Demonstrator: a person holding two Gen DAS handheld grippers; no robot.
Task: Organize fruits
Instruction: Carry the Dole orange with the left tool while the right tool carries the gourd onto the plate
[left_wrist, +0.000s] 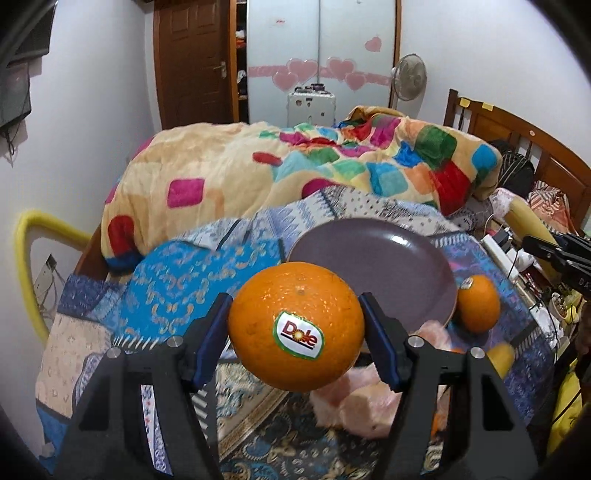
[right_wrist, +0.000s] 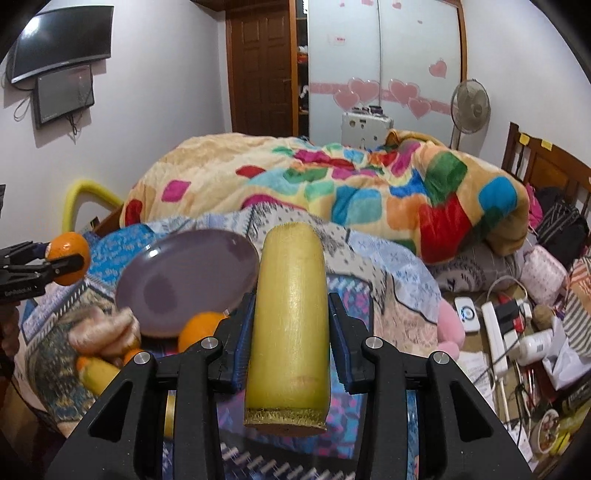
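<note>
My left gripper (left_wrist: 295, 328) is shut on a large orange (left_wrist: 295, 325) with a Dole sticker, held above the patterned bed cover, just in front of the grey-purple plate (left_wrist: 373, 258). A second orange (left_wrist: 478, 302) lies at the plate's right edge. My right gripper (right_wrist: 291, 325) is shut on a yellow sugarcane piece (right_wrist: 290, 325), held upright along the fingers. In the right wrist view the plate (right_wrist: 188, 280) is to the left, with an orange (right_wrist: 201, 328) at its near rim. The left gripper with its orange (right_wrist: 68, 254) shows at far left.
A pink plastic bag (left_wrist: 365, 391) lies below the plate, with more fruit and a yellow piece (right_wrist: 99, 373) beside it. A colourful folded blanket (left_wrist: 295, 170) fills the bed behind. A power strip, cables and clutter (right_wrist: 517, 332) crowd the right side by the wooden headboard.
</note>
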